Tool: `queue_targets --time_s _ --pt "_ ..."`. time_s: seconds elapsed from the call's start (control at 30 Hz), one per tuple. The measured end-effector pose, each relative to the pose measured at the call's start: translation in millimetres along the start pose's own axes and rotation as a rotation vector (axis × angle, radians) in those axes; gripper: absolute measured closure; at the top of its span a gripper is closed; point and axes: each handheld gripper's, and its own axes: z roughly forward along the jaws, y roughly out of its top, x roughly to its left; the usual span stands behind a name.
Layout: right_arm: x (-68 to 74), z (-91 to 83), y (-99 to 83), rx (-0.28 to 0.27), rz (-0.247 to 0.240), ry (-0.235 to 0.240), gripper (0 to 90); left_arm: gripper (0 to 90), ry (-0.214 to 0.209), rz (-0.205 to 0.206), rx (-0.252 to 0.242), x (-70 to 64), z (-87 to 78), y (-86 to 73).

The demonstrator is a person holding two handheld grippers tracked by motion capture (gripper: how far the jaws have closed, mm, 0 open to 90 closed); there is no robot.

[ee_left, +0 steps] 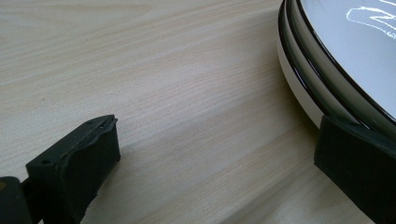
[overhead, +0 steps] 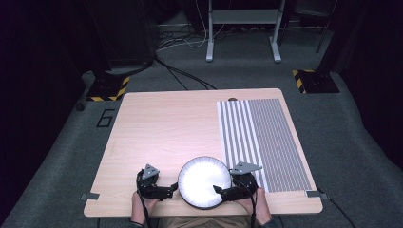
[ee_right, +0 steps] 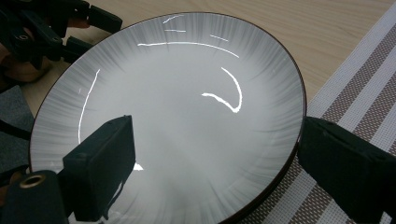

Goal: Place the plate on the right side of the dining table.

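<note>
A white plate point(overhead: 203, 178) with a dark rim sits near the table's front edge; its right side overlaps the striped placemat point(overhead: 266, 142). In the left gripper view the plate point(ee_left: 345, 42) shows two stacked rims, so it rests on another plate. My left gripper point(overhead: 172, 189) is open at the plate's left edge, its right jaw against the rim point(ee_left: 219, 140). My right gripper point(overhead: 223, 189) is open and straddles the plate's right rim point(ee_right: 219, 140), one jaw over the plate point(ee_right: 187, 116) and the other over the placemat point(ee_right: 359, 93).
The wooden table point(overhead: 161, 128) is bare to the left and behind the plate. The other hand's gripper point(ee_right: 46, 28) shows across the plate in the right gripper view. Floor cables and a stand's feet point(overhead: 242, 52) lie beyond the table.
</note>
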Motion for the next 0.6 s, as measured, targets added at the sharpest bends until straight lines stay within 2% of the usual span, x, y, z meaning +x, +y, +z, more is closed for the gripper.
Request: queue_targets --time_s 0.6 --pt "3.4 2.3 -1.0 -0.018 -0.001 -0.024 10.0 0.1 -0.002 -0.005 0.002 0.5 0.5 0.1"
